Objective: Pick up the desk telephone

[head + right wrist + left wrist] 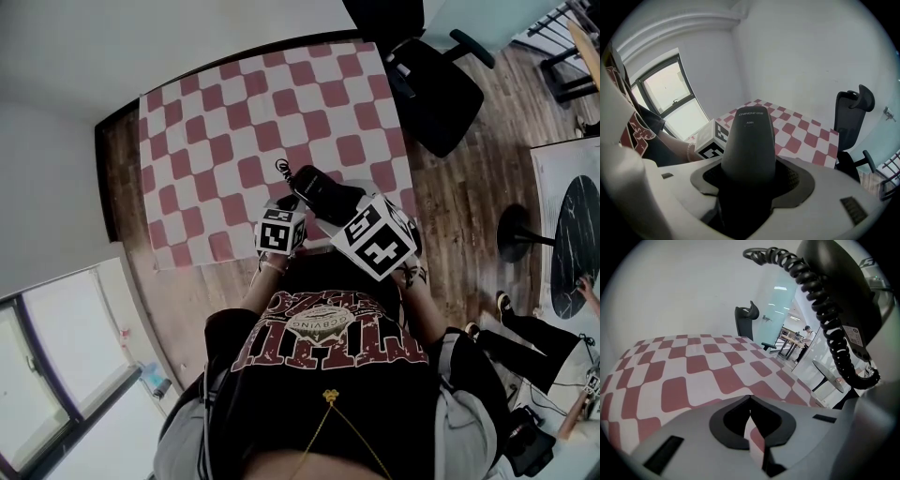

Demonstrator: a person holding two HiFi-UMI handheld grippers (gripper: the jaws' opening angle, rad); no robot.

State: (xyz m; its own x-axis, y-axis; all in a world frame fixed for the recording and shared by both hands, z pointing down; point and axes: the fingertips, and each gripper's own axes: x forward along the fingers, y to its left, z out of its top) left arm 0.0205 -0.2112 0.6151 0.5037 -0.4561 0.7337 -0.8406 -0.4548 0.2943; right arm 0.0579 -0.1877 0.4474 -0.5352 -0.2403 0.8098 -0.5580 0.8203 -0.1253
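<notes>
The black desk telephone (pixel 323 192) hangs above the near edge of the chequered table (pixel 234 131), held in my right gripper (pixel 367 225). In the right gripper view its dark body (pixel 750 145) fills the gap between the jaws, which are shut on it. Its coiled cord (pixel 825 319) loops down at the upper right of the left gripper view, under the telephone (pixel 839 282). My left gripper (pixel 281 225) sits just left of the telephone, jaws together with nothing between them (pixel 750 401). Its marker cube (pixel 712 140) shows beside the telephone.
A red-and-white chequered cloth covers the table. A black office chair (pixel 431 75) stands past the table's right corner. To the right are a round black table (pixel 572 244) and a person's leg (pixel 525 328). A window (pixel 56 347) is at the lower left.
</notes>
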